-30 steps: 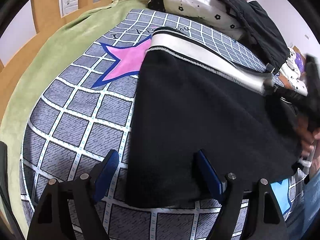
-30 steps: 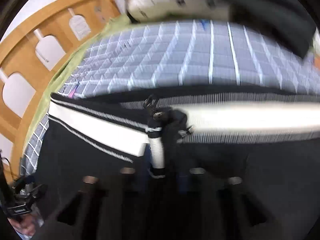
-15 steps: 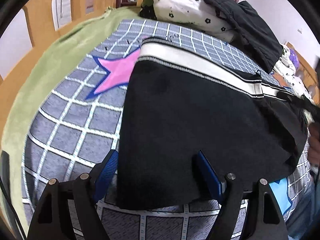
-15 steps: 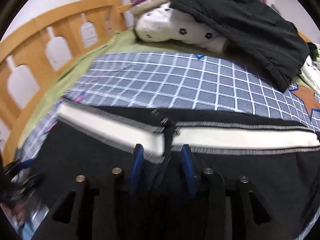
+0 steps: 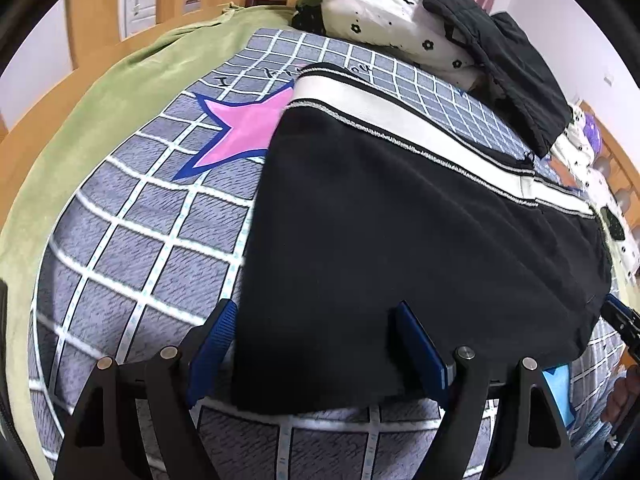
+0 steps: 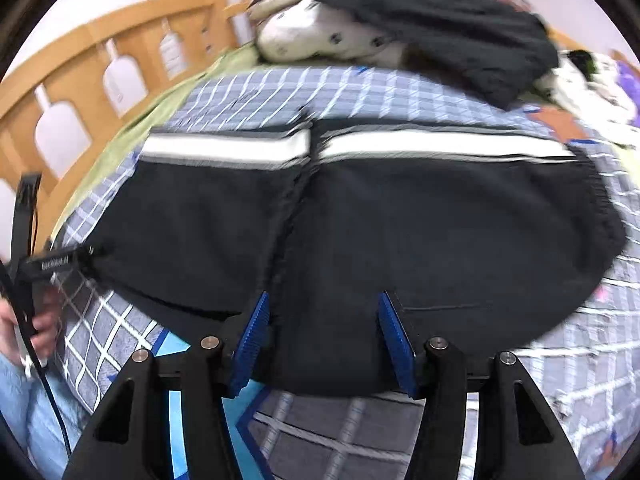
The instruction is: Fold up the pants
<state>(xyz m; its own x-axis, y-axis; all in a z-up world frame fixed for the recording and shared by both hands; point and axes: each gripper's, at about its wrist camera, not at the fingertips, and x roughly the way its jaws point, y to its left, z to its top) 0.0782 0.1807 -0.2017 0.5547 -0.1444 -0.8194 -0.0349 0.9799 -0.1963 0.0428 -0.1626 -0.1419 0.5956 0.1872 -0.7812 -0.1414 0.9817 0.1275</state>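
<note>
Black pants point(image 5: 400, 232) with a white side stripe point(image 5: 400, 120) lie folded flat on a blue-grey checked bedspread point(image 5: 132, 232). My left gripper point(image 5: 316, 340) is open and empty, its blue pads above the pants' near left edge. In the right wrist view the pants point(image 6: 400, 232) fill the middle, the white stripe point(image 6: 360, 146) along the far edge. My right gripper point(image 6: 324, 344) is open and empty above the pants' near edge. The left gripper point(image 6: 60, 264) shows at the far left of that view.
A black jacket point(image 5: 508, 56) lies on a white spotted pillow point(image 5: 392, 28) at the head of the bed. A green blanket point(image 5: 100, 112) runs along the left side by the wooden bed rail point(image 6: 100, 68). A pink star point(image 5: 248, 128) is printed on the bedspread.
My right gripper has let go of the pants' waist end, opened and pulled back toward the near edge. The pants now lie flat. My left gripper stays open.
</note>
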